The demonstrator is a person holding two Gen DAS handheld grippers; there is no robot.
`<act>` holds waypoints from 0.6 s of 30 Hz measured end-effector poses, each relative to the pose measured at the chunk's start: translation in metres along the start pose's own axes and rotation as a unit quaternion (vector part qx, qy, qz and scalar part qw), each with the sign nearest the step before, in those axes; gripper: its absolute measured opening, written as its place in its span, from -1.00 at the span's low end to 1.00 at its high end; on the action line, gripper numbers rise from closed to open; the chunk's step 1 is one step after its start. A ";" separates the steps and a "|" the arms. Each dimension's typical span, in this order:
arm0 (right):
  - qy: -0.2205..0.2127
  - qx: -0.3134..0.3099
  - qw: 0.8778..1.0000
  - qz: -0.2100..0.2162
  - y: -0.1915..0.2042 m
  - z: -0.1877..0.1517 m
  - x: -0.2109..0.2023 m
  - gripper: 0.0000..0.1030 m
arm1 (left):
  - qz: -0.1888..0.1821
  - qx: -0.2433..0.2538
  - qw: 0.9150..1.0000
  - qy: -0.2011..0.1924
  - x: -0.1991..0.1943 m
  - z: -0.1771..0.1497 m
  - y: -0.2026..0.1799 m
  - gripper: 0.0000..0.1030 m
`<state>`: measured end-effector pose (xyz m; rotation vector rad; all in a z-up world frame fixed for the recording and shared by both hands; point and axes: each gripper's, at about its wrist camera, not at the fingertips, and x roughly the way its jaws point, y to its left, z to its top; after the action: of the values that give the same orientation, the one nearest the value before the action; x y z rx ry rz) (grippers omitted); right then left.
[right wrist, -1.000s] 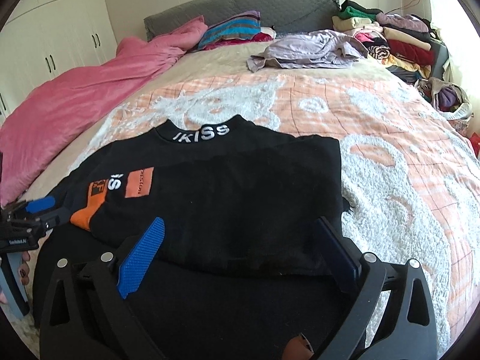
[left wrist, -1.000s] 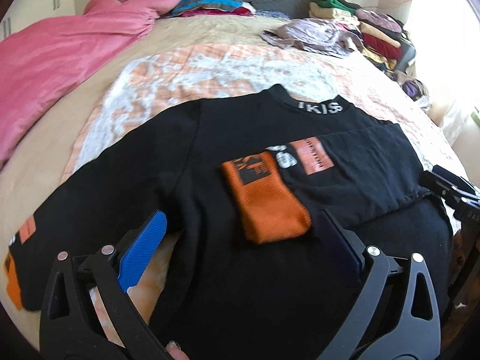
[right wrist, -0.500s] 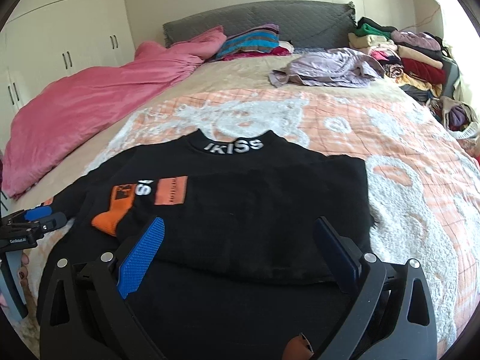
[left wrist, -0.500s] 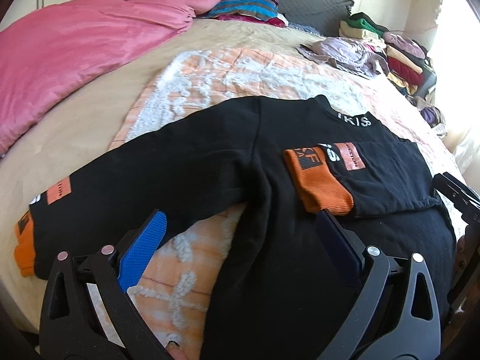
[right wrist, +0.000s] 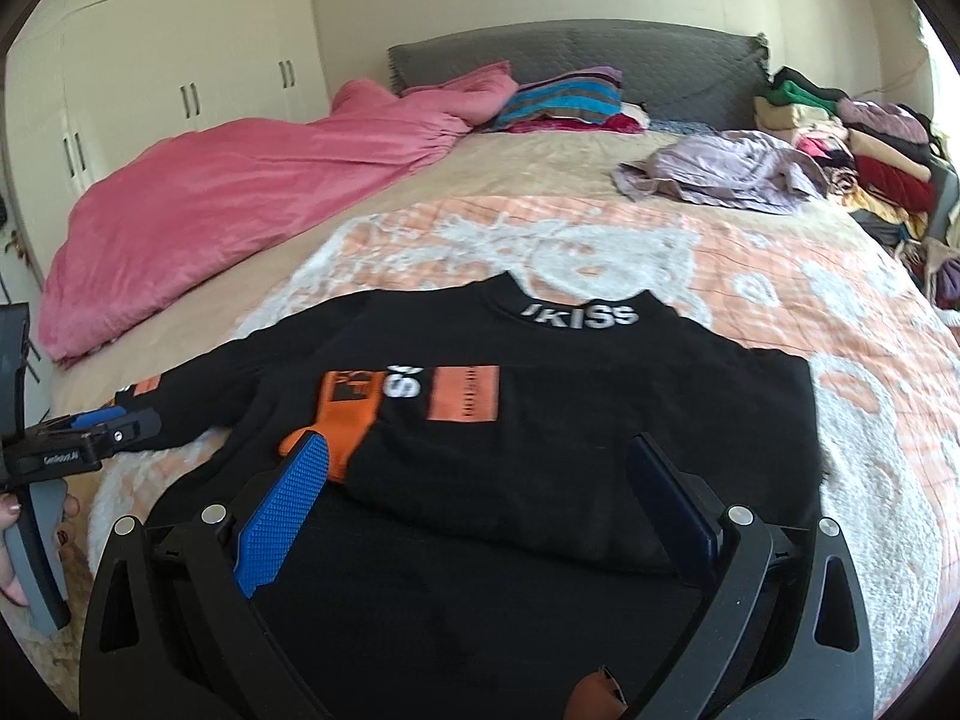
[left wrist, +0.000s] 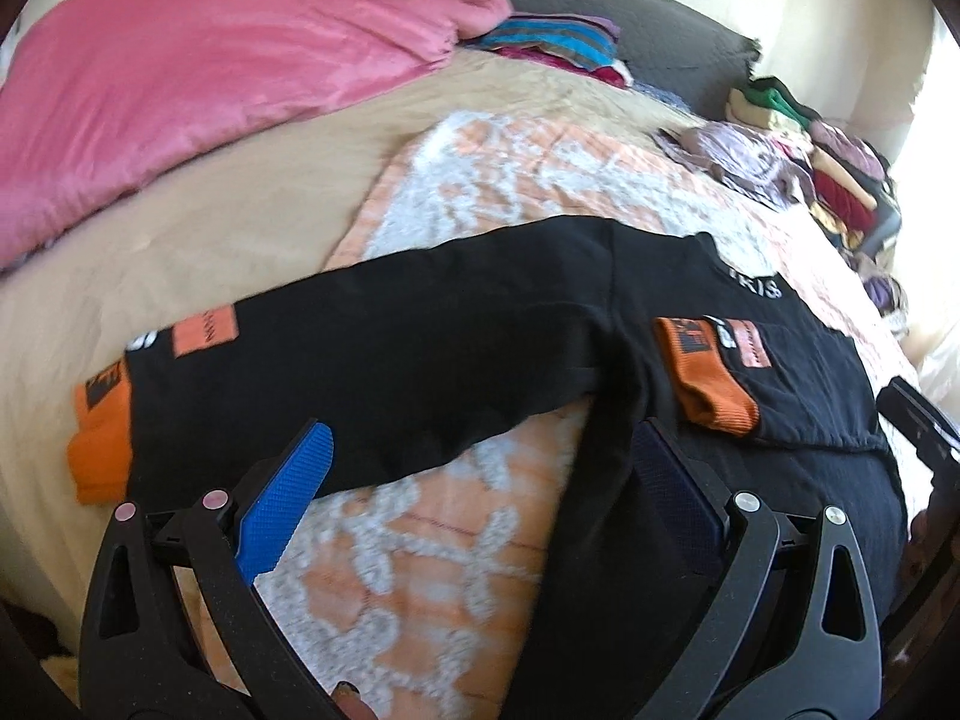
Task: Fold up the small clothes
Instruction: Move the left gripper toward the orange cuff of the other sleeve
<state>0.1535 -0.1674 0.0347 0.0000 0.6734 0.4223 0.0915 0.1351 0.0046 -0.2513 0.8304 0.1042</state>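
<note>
A black sweater [right wrist: 540,468] lies flat on the patterned blanket [right wrist: 810,276] near the foot edge of the bed [left wrist: 180,276], one sleeve folded across its chest and the other sleeve [left wrist: 336,372] stretched out toward the bed's left edge. The left tool [left wrist: 480,468] hovers spread open over that outstretched sleeve, gripping nothing. The right tool [right wrist: 480,480] hovers spread open over the sweater's lower body, also empty.

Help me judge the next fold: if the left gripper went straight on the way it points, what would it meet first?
Probably the sweater's outstretched left sleeve, lying across the open left gripper's line just past a strip of blanket. Depth is unclear.
</note>
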 end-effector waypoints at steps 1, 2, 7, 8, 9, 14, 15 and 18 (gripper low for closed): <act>0.005 -0.005 1.000 0.004 0.006 0.001 0.002 0.91 | 0.000 -0.008 1.000 0.001 -0.001 0.000 0.004 0.81; 0.007 -0.009 1.000 0.006 0.010 0.001 0.003 0.91 | 0.002 -0.016 1.000 0.003 -0.002 0.000 0.010 0.81; 0.009 -0.024 0.999 0.021 0.031 0.006 0.007 0.91 | 0.004 -0.045 0.999 -0.002 -0.011 0.000 0.029 0.81; 0.010 -0.025 0.999 0.023 0.035 0.007 0.008 0.91 | 0.002 -0.052 0.999 -0.004 -0.013 -0.001 0.034 0.81; 0.010 -0.026 0.999 0.027 0.038 0.008 0.009 0.91 | -0.001 -0.057 0.998 -0.004 -0.015 -0.002 0.038 0.81; 0.019 -0.043 0.998 0.037 0.060 0.011 0.018 0.91 | -0.006 -0.080 0.997 -0.007 -0.019 -0.005 0.053 0.81; 0.020 -0.047 0.998 0.042 0.067 0.011 0.019 0.91 | -0.003 -0.084 0.996 -0.004 -0.018 -0.005 0.054 0.81; 0.024 -0.054 0.997 0.053 0.080 0.014 0.025 0.91 | -0.003 -0.105 0.994 -0.001 -0.019 -0.004 0.065 0.81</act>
<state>0.1491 -0.0828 0.0411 -0.0765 0.6993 0.5612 0.0629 0.1971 0.0043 -0.4526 0.8178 0.1865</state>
